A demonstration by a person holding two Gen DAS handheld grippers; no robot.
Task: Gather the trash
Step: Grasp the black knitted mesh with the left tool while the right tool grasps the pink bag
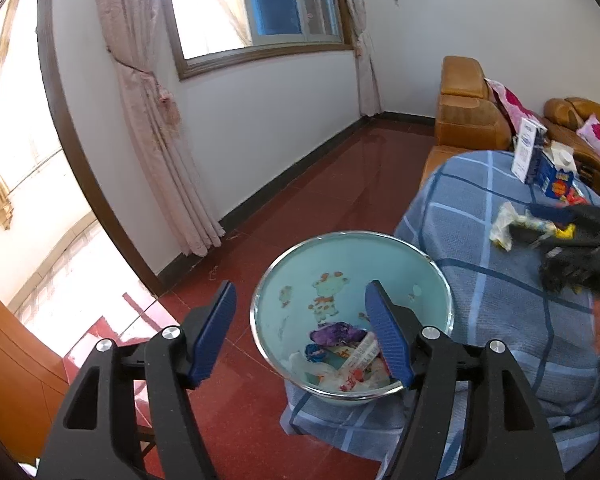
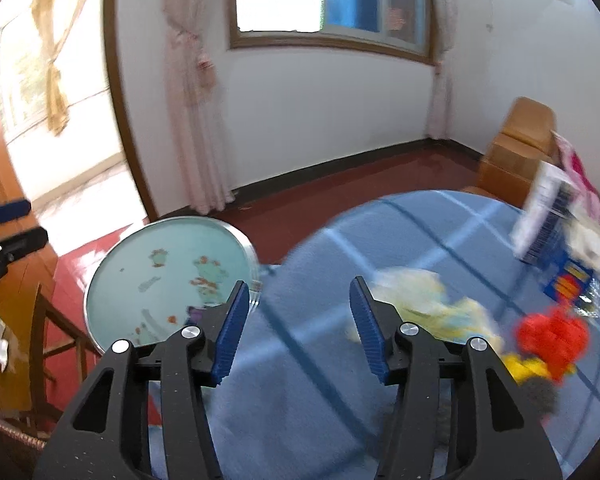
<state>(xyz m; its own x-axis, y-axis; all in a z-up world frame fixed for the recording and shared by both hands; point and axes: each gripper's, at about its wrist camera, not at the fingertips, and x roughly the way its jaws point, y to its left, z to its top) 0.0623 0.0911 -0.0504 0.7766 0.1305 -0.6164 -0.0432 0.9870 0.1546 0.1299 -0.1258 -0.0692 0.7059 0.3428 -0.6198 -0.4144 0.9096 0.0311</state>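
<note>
Hovering over the round pale-green enamel basin with its shiny metal rim, the left gripper has its ribbed blue pads spread wide, nothing between them. The basin sits at the near left edge of the blue checked woven tablecloth, and crumpled scraps lie in its bottom — a purple crinkled wrapper among white and red papers. The right gripper is likewise released and empty, held above the cloth just right of the basin. Beside its right finger lies a crumpled pale-yellow plastic wrapper, soft-edged from blur; farther right are a bright red crumpled scrap and a boxy blue-and-white carton standing at the far right of the table. Behind it sits a tan leather sofa.
</note>
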